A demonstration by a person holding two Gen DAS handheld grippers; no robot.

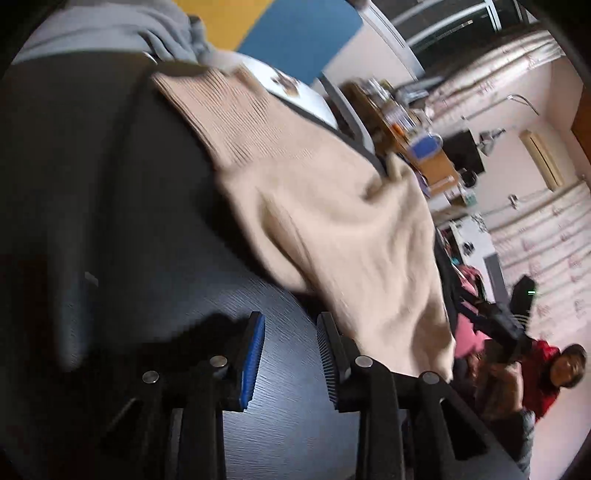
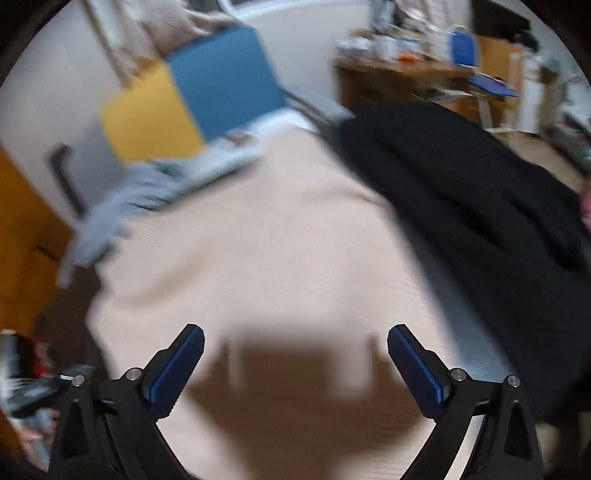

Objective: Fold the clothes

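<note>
A beige knit garment (image 1: 325, 229) lies spread on the dark table (image 1: 280, 424), its ribbed hem toward the upper left. It also fills the middle of the right wrist view (image 2: 258, 251). My left gripper (image 1: 291, 354) is open and empty, low over the bare table beside the garment's near edge. My right gripper (image 2: 295, 354) is wide open and empty, hovering above the beige garment and casting a shadow on it. A black garment (image 2: 480, 206) lies to the right of the beige one; it also shows in the left wrist view (image 1: 74, 166).
A grey garment (image 2: 122, 206) lies at the beige one's far left corner, also in the left wrist view (image 1: 122, 29). A blue and yellow panel (image 2: 195, 99) stands behind. A cluttered wooden desk (image 2: 406, 74) is at the back. A person in red (image 1: 546, 376) sits at the right.
</note>
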